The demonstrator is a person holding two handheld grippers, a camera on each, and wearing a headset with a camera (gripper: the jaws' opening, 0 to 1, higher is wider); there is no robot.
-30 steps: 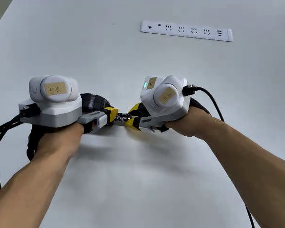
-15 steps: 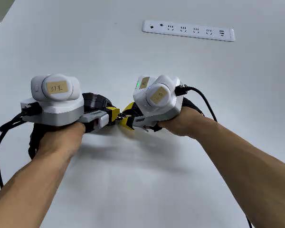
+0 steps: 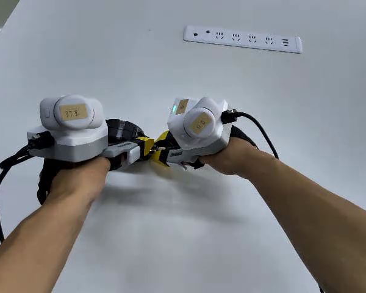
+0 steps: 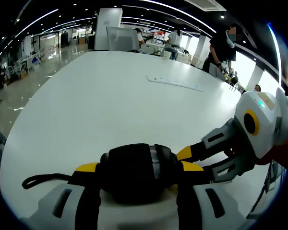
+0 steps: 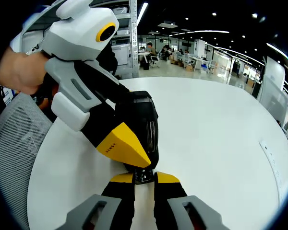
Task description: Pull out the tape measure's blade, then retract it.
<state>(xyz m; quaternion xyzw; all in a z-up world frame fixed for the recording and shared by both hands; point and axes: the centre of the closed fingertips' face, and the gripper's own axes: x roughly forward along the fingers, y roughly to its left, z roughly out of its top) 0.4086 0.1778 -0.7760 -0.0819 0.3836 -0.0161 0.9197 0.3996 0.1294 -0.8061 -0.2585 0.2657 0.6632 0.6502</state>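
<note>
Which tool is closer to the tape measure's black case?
Left. The left tool clamps the case itself; the right tool pinches the blade tip just in front of it.

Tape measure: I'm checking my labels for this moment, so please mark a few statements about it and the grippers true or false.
1. The left gripper is clamped on the black tape measure. True.
2. The right gripper is open and well away from the tape measure. False: its jaws are closed on the blade tip, right at the case.
3. A long stretch of blade spans between the grippers. False: the grippers are nearly touching and hardly any blade shows.
4. A white power strip lies on the table beyond the grippers. True.
</note>
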